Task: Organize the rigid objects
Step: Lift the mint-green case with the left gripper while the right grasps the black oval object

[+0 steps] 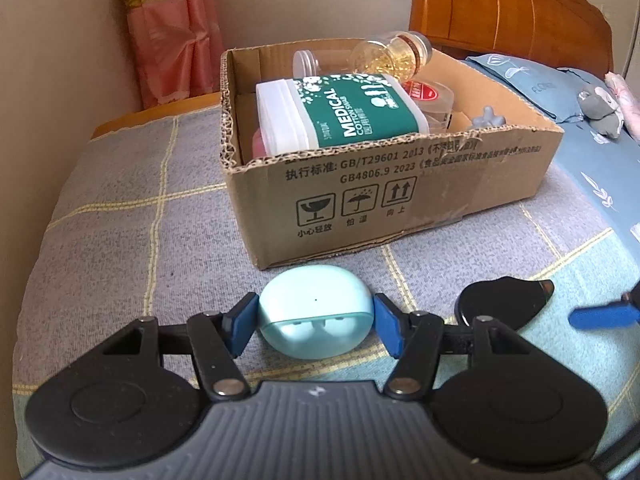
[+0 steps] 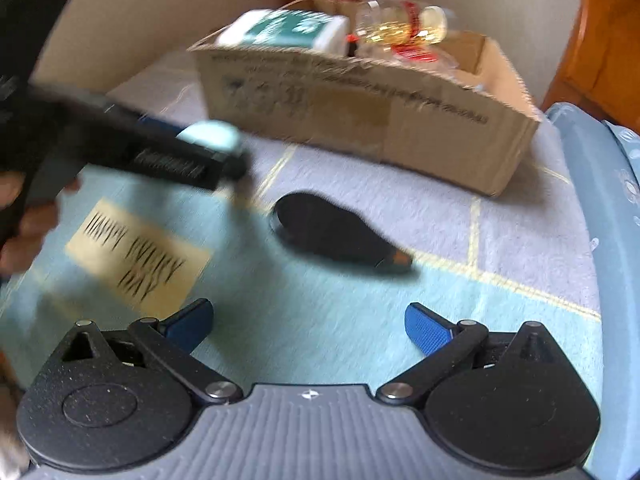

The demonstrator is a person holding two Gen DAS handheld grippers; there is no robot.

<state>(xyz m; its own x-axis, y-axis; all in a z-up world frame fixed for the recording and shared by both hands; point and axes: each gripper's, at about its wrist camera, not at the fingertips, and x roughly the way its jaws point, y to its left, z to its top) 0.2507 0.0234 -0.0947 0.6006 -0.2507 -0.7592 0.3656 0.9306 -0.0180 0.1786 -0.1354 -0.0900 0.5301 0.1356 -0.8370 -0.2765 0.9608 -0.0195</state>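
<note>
A mint-green earbud case (image 1: pixel 315 311) lies on the checked bedspread just in front of the cardboard box (image 1: pixel 400 184). My left gripper (image 1: pixel 315 326) is shut on the case, a blue pad touching each side. The case also shows in the right wrist view (image 2: pixel 210 136), held by the left gripper. A black teardrop-shaped object (image 2: pixel 336 232) lies on the bedspread; it also shows in the left wrist view (image 1: pixel 500 300). My right gripper (image 2: pixel 310 326) is open and empty, short of the black object. The right wrist view is blurred by motion.
The box holds a green-and-white medical cotton swab tub (image 1: pixel 340 114), a clear bottle with gold contents (image 1: pixel 396 54) and clear jars. A wooden headboard (image 1: pixel 508 12) and blue pillow (image 1: pixel 528 84) lie at the right. A printed patch (image 2: pixel 136 256) is on the bedspread.
</note>
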